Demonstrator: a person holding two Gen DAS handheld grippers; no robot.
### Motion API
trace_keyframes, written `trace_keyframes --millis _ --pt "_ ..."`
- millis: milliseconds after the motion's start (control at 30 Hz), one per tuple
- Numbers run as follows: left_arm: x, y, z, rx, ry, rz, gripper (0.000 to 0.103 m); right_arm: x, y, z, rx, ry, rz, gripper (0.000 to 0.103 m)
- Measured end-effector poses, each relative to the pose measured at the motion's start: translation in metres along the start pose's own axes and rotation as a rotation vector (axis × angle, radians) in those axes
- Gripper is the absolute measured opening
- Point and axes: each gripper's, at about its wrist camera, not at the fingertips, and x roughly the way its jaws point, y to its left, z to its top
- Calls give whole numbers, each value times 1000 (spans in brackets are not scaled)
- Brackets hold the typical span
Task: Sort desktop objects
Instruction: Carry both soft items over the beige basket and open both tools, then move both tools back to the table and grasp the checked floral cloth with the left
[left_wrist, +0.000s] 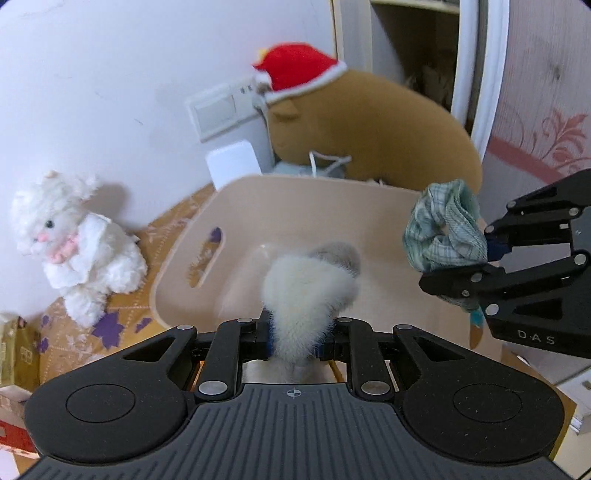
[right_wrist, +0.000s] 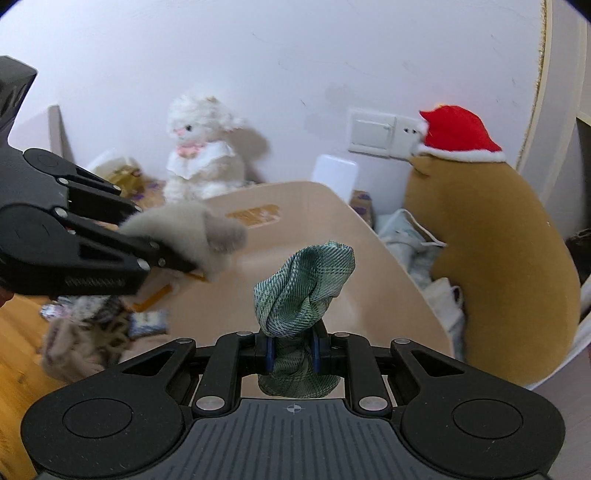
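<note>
My left gripper (left_wrist: 295, 341) is shut on a fluffy white-and-grey scrunchie (left_wrist: 310, 291) and holds it over the beige plastic bin (left_wrist: 280, 199). It also shows at the left of the right wrist view (right_wrist: 173, 258), with the fluffy scrunchie (right_wrist: 192, 232) in it. My right gripper (right_wrist: 293, 350) is shut on a green plaid scrunchie (right_wrist: 303, 291) above the same bin (right_wrist: 388, 258). In the left wrist view the right gripper (left_wrist: 489, 253) holds the plaid scrunchie (left_wrist: 443, 229) over the bin's right rim.
A white plush cat (left_wrist: 74, 243) sits against the wall left of the bin. A brown plush with a red hat (left_wrist: 362, 125) leans behind it, over a bag with cords (right_wrist: 424, 258). Loose items (right_wrist: 92, 332) lie on the desk at the left.
</note>
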Motion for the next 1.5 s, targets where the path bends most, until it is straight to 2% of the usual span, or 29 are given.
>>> trace_keyframes --millis 300,567,667,733,800,967,1200,1233,1333,1400,1500 --pt "46 -23 3 47 93 -26 19 37 -14 -12 60 107 -11 18" --pt "63 -30 -2 59 142 -23 19 53 -15 -18 62 168 -11 19" --pt "67 -28 -2 33 172 -30 23 59 -16 -20 76 206 -30 21" --pt "69 -27 -2 28 183 -39 41 59 -15 -21 71 208 -28 25" --pt "68 -28 -2 38 177 -28 45 58 -13 -21 67 204 -24 39" --pt "62 -21 -1 18 164 -8 55 52 -14 -20 96 192 -22 45" --pt "32 -5 5 -49 78 13 74 29 -21 -13 155 130 -57 77" --pt "26 -1 6 -69 61 8 76 24 -20 -12 154 117 -61 78" --pt "5 9 9 -115 15 -1 78 10 -14 -7 130 80 -68 83" --pt "-7 15 11 -131 -8 3 80 0 -8 -2 110 50 -75 94" --pt "-30 29 9 -158 -43 12 82 -15 7 5 79 -4 -64 101"
